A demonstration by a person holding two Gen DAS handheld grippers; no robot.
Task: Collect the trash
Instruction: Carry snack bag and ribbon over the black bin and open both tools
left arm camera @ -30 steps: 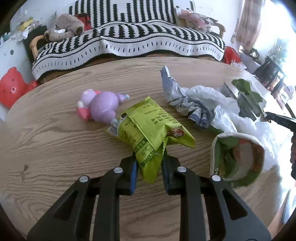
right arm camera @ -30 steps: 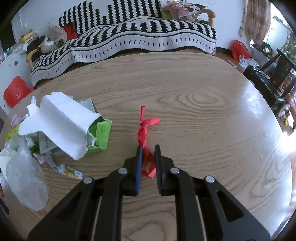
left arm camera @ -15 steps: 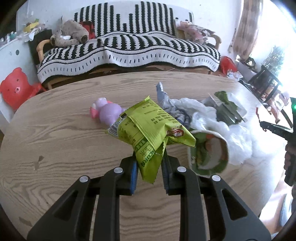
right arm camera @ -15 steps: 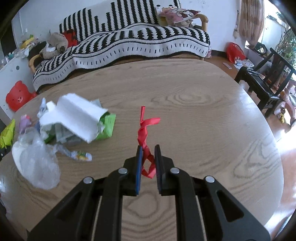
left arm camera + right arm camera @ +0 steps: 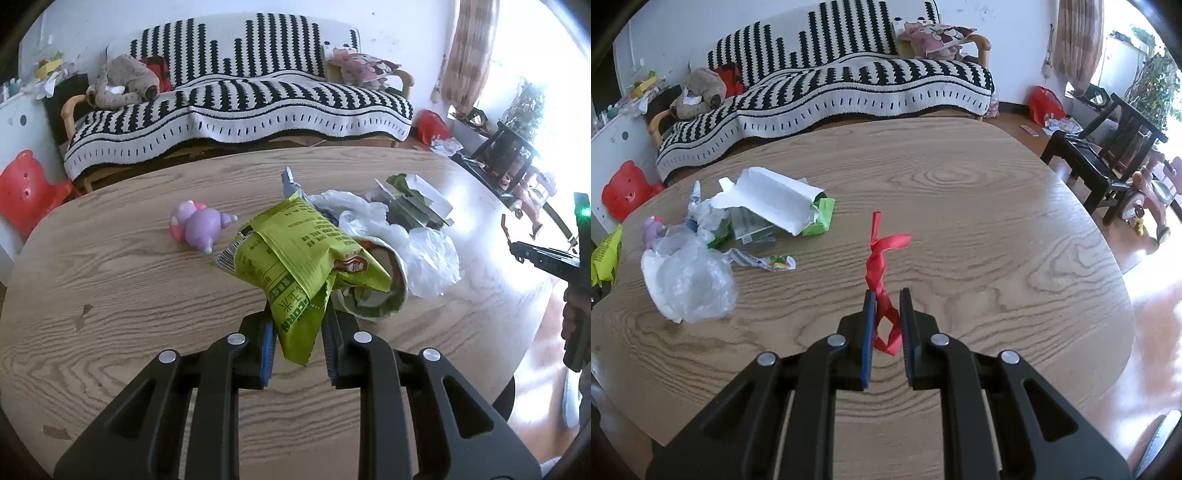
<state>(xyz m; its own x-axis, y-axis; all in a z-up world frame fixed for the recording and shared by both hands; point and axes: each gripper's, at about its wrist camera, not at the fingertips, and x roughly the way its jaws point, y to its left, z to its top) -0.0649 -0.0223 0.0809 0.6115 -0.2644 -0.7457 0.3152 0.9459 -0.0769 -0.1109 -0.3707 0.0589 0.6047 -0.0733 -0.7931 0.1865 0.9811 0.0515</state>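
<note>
A: Left wrist view: what is held by the left gripper?

B: A crumpled green snack bag is pinched between the two black fingers, its lower corner hanging down past the blue pads. It is held clear above the wooden table. Behind it, a heap of trash is seen on the tabletop: clear plastic, crumpled paper and a torn paper cup. A purple toy lies to the left of the heap, apart from it.

A: And the right wrist view?

B: The right gripper is pressed together on a twisted red ribbon, whose free end sticks up and forward. The ribbon is held above the bare middle of the table. The trash heap is seen at the left, topped by a white torn carton, with a clear plastic bag nearest the edge. A striped sofa is seen beyond the table.
</note>
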